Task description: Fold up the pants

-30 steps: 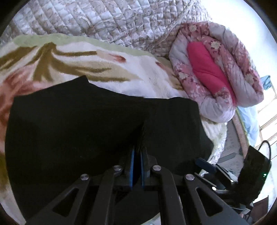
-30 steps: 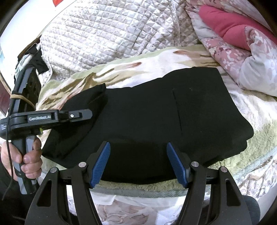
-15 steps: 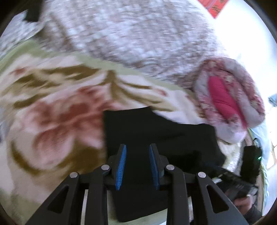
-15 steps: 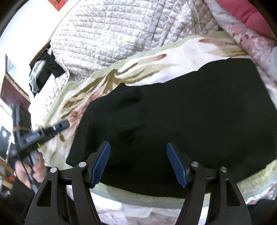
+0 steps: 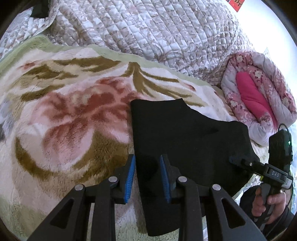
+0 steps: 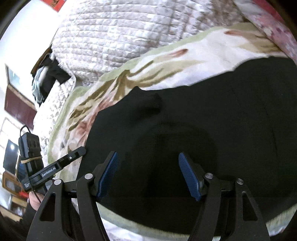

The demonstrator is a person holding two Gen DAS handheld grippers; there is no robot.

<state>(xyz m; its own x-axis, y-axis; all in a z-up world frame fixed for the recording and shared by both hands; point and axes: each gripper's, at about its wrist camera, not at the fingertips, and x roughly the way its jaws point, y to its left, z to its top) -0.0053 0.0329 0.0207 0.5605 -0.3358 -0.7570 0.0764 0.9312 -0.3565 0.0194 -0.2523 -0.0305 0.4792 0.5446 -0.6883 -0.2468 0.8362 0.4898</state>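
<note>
Jaws closing, right gripper [image 6: 148,176] over black pants [image 6: 213,115] (far edge cropped).

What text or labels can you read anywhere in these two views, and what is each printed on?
"GenRobot.AI": white print on the left gripper body, right wrist view.
"DAS": on the right gripper body, left wrist view; any further letters cannot be read.
Red wall hanging: characters cut off and too blurred to read.

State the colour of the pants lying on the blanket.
Plain black pants, with no visible pattern; shown best in the left wrist view.
</note>
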